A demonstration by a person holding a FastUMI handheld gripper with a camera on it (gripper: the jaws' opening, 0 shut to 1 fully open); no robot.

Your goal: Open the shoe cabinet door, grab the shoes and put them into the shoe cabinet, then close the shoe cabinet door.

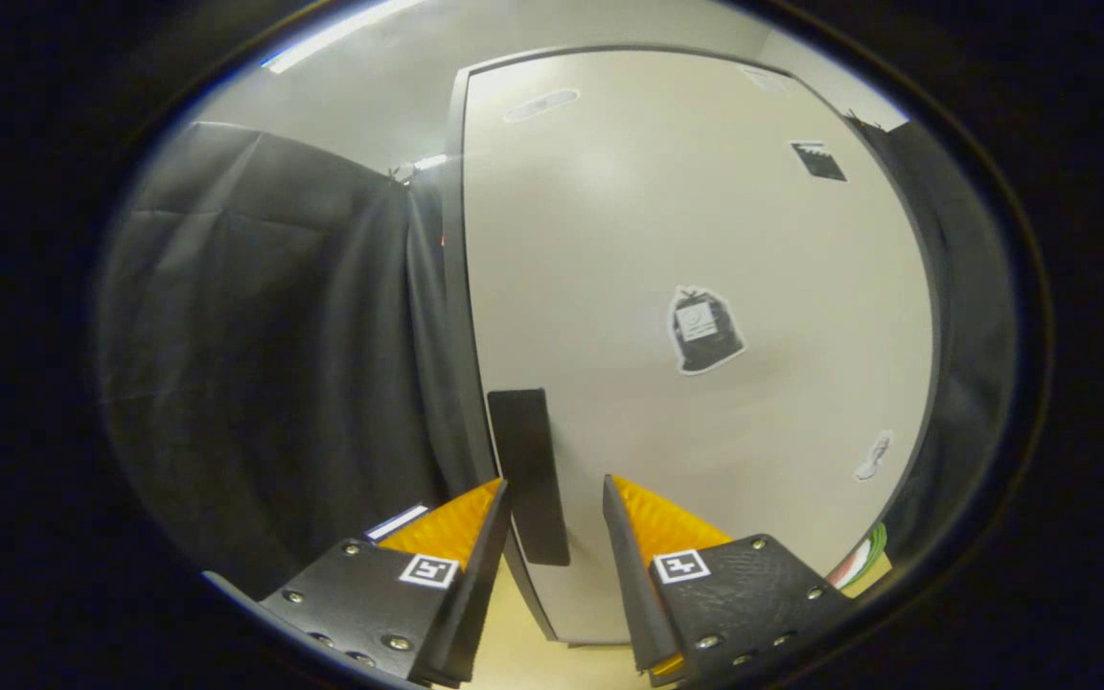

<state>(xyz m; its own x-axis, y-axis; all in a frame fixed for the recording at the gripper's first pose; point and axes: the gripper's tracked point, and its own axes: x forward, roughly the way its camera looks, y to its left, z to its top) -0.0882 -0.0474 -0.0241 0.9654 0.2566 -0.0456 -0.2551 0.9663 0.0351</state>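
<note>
The shoe cabinet's white door (667,240) stands close in front of me, with dark edging along its left side. A flat black handle (525,460) runs upright near that left edge. My gripper (555,482) is open, and the lower part of the handle lies between its two fingers. The left finger (461,537) is close beside the handle and the door's edge. A gap separates the right finger (653,527) from the handle. Whether the door is ajar, I cannot tell.
Black cloth (264,355) hangs to the left of the cabinet, and more of it sits at the right. Stickers (703,331) dot the door's face. Pale wooden floor (514,652) shows under the fingers. A striped object (863,561) peeks out at the door's lower right.
</note>
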